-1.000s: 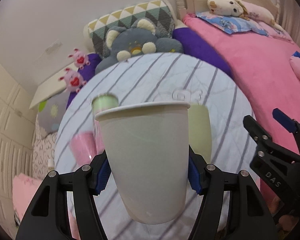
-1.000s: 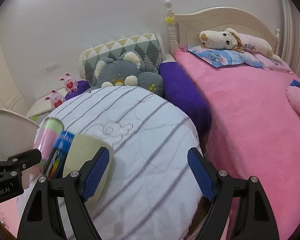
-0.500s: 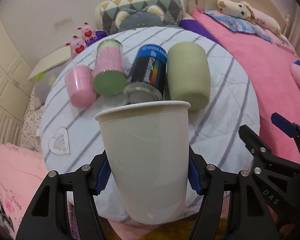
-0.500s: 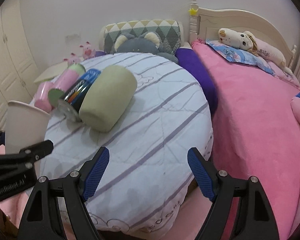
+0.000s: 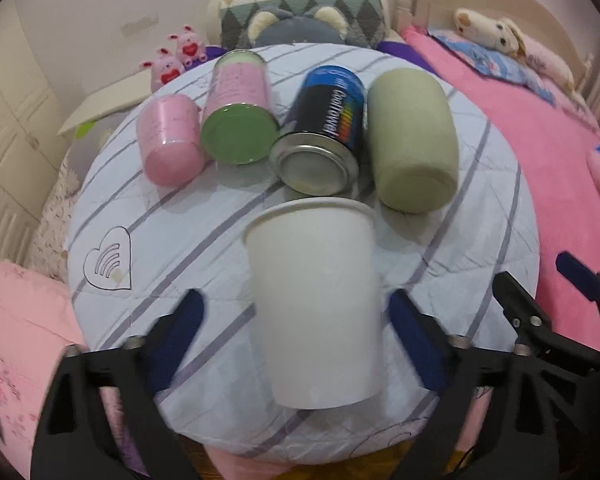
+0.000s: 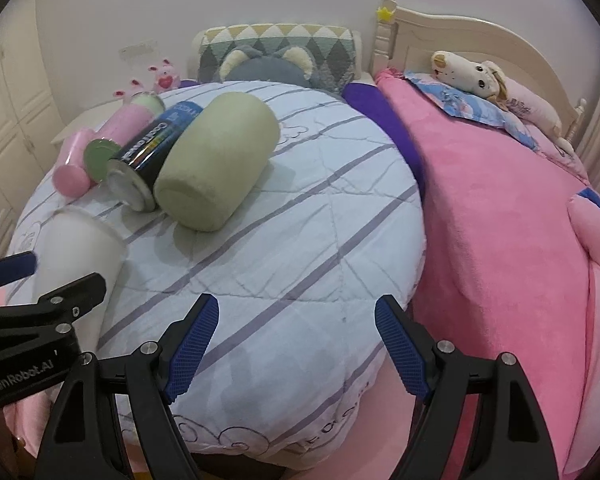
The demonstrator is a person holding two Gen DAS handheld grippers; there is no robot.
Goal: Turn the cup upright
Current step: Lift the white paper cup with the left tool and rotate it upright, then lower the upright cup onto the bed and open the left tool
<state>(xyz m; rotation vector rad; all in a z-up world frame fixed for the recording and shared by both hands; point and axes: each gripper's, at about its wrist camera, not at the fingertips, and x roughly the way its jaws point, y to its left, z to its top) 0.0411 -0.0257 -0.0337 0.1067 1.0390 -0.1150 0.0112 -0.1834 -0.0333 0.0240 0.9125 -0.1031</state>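
The left gripper (image 5: 296,340) was open, with its blue pads (image 5: 176,344) spread wide and not touching anything. Right between them stood the white paper cup (image 5: 316,300), mouth up, on the striped cloth of the round table (image 5: 188,248). A gap showed on each side of the cup.

The right gripper (image 6: 296,344) was open too and held nothing. Only bare cloth lay in front of it. Off to its left was the side of the left gripper, with white writing that read "GenRobot.AI".

Just past the cup, four things lay on their sides in a row, close together. From left to right they were a pink cup (image 5: 170,140), a pink tin with a green bottom (image 5: 240,108), a dark blue can (image 5: 324,132) with writing too bent to read for sure, and a pale green cup (image 5: 412,140).

Farther back sat a grey plush bear (image 5: 296,30), and to the right was a pink bed (image 6: 500,200).
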